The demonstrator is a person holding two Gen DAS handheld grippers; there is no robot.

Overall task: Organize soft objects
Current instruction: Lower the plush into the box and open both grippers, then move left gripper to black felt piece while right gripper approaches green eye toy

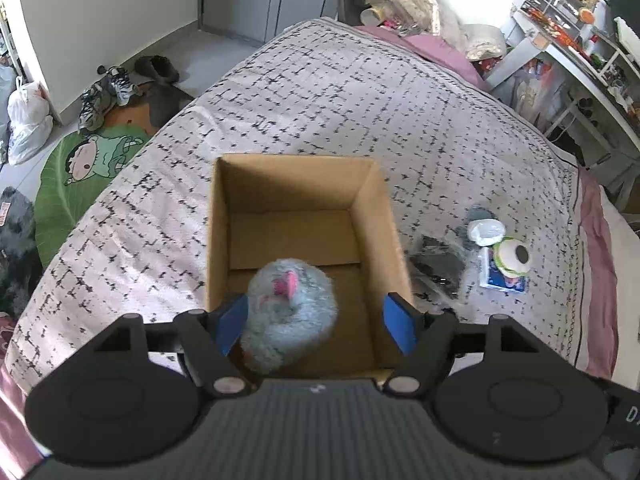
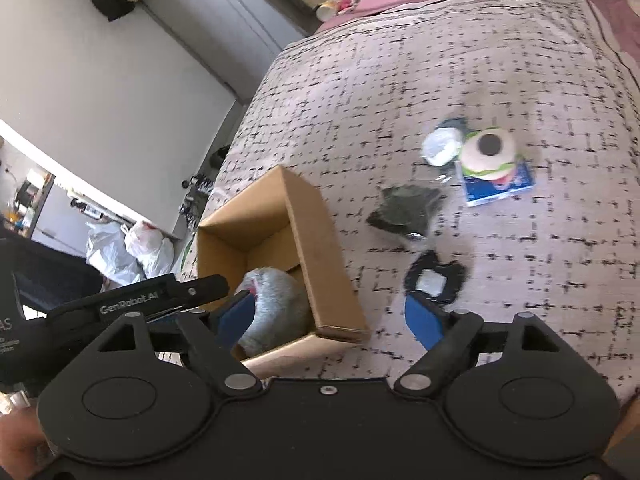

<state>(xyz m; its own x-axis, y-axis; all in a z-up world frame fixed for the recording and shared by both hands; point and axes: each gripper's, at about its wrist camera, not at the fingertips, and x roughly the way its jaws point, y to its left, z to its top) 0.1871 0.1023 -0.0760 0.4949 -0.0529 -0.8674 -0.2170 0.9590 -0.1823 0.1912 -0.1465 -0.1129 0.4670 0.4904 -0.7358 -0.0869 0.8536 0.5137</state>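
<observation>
Left wrist view: your left tool [image 1: 316, 322] hangs over cardboard box [image 1: 298, 216], spread wide, gripping nothing. Grey plush [image 1: 290, 314] lies inside box, nearest its near wall. Lift straight up, clear of rim.

Right wrist view: your right tool [image 2: 330, 318] released, empty, straddling box's right wall. Burger plush [image 2: 488, 154] waits on bed [image 2: 400, 60], well right of box.

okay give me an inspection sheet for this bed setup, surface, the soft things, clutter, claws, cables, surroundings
Surface: patterned bedspread, pink sheet at its edges.
Job's things: grey plush toy inside open cardboard box; burger-like plush, white pouch, dark fabric piece, black-rimmed item lying on the bed beside the box.
Clutter: blue packet under the burger-like plush.
Claws: left claw open over the box; right claw open, empty.
Cables: nothing seen.
Surroundings: shoes, plastic bags, cluttered shelves.
</observation>
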